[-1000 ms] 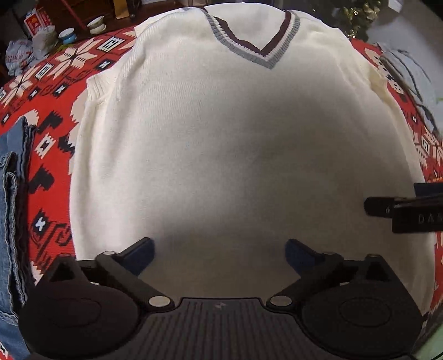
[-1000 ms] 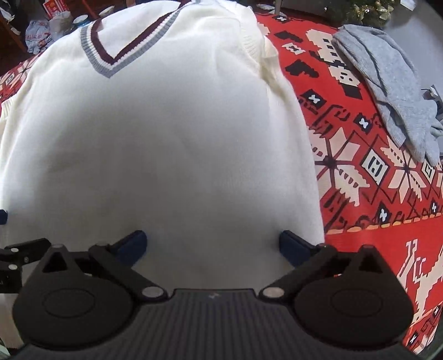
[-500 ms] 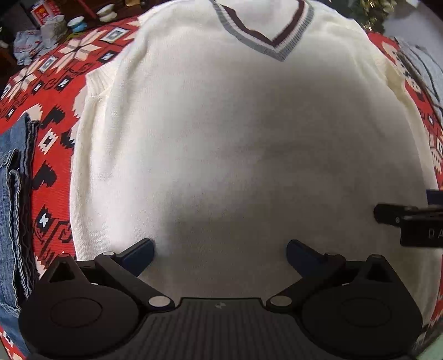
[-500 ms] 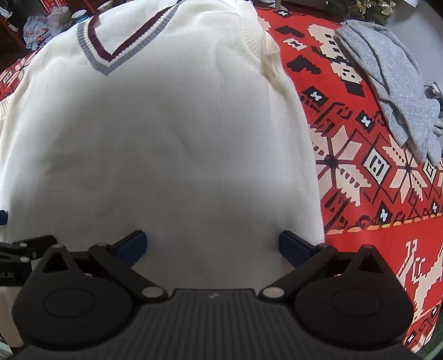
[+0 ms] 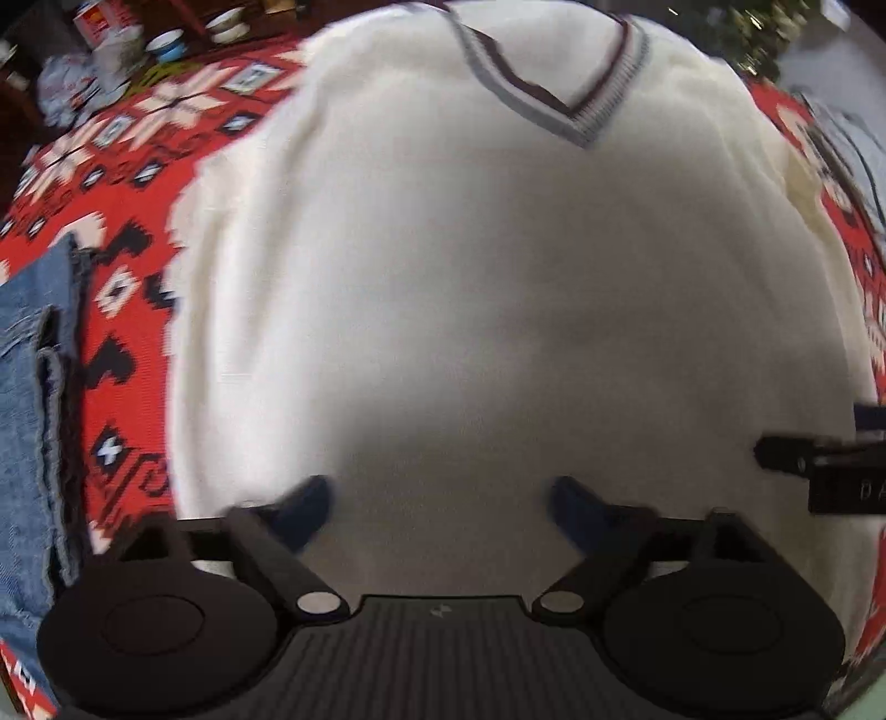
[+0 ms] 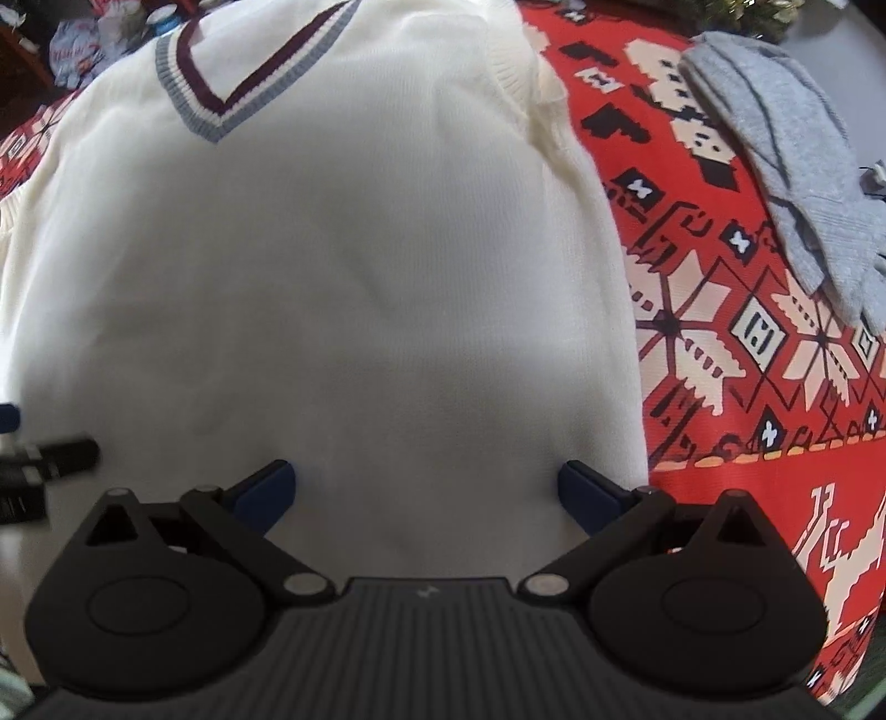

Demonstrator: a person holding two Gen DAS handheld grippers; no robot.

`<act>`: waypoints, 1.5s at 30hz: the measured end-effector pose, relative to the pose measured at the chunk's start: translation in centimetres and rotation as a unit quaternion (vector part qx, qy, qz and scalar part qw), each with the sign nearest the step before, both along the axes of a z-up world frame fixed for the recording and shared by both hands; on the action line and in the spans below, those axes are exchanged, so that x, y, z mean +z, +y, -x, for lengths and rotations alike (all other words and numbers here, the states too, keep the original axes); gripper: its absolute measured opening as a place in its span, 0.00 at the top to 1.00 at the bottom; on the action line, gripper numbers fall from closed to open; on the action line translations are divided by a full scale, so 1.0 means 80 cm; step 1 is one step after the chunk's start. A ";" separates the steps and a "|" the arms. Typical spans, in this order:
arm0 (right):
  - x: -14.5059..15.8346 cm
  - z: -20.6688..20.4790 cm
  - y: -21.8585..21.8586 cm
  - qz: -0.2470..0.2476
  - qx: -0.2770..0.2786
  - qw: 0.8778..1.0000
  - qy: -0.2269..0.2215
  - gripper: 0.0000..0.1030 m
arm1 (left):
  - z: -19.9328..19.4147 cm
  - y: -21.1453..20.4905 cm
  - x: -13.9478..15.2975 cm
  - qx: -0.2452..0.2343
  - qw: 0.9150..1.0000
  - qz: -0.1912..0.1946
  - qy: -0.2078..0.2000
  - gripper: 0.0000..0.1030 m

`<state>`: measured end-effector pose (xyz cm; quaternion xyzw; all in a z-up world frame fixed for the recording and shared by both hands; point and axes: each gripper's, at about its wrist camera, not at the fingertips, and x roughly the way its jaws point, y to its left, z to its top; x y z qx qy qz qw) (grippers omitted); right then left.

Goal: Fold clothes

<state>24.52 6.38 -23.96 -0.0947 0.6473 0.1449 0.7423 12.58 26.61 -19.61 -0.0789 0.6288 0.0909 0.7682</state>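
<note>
With both tongs unclenched over the cream sweater's [image 5: 470, 310] hem, the left gripper [image 5: 440, 501] just narrowing and the right gripper [image 6: 426, 493] spread, the hem grasp was judged underway, a firm pinch being needed next.

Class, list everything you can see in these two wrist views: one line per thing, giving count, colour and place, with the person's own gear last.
Sweater: one, cream with grey and maroon V-neck, flat on the blanket.
Blanket: one, red with white and black pattern, under all the clothes.
Jeans: one, blue denim, left of the sweater.
Grey garment: one, grey knit, right of the sweater.
Cups and packets: several, blurred, beyond the blanket.
Left gripper: black with blue pads, jaws just been closing, over the sweater hem.
Right gripper: black with blue pads, open over the hem.
</note>
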 end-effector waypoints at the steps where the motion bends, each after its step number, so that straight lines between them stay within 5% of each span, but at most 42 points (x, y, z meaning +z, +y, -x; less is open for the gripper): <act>1: 0.003 -0.003 -0.001 -0.002 -0.002 1.000 0.002 0.01 | 0.002 0.009 0.007 0.010 1.000 -0.004 -0.005 0.42; 7: 0.027 -0.024 -0.005 -0.009 -0.014 1.000 -0.012 0.01 | -0.015 0.053 0.049 0.040 0.994 -0.071 -0.072 0.45; 12: 0.033 -0.038 -0.004 0.002 -0.022 1.000 -0.022 0.09 | -0.061 0.090 0.045 0.023 0.990 -0.093 -0.100 0.68; 19: 0.041 -0.050 -0.001 0.013 -0.019 0.999 -0.037 0.10 | -0.109 0.118 0.012 -0.031 0.995 -0.027 -0.094 0.70; 24: 0.048 -0.066 -0.003 0.027 -0.017 0.997 -0.072 0.13 | -0.121 0.127 0.000 -0.017 0.997 -0.014 -0.080 0.91; 26: 0.048 -0.077 -0.007 0.034 -0.022 0.995 -0.092 0.14 | -0.121 0.130 0.000 -0.003 0.997 -0.008 -0.077 0.92; 32: 0.043 -0.107 -0.012 0.047 0.010 0.987 -0.156 0.37 | -0.122 0.127 0.001 0.013 0.997 -0.011 -0.071 0.92; 38: 0.025 -0.131 -0.012 0.052 0.014 0.984 -0.169 0.68 | -0.126 0.127 -0.004 0.018 0.997 -0.015 -0.067 0.92; 40: 0.017 -0.141 -0.012 0.059 0.005 0.986 -0.154 0.90 | -0.126 0.125 -0.004 0.020 0.997 -0.021 -0.068 0.94; 45: 0.024 -0.143 -0.019 0.070 -0.034 0.983 -0.168 0.93 | -0.120 0.118 0.009 0.032 0.994 -0.063 -0.084 0.94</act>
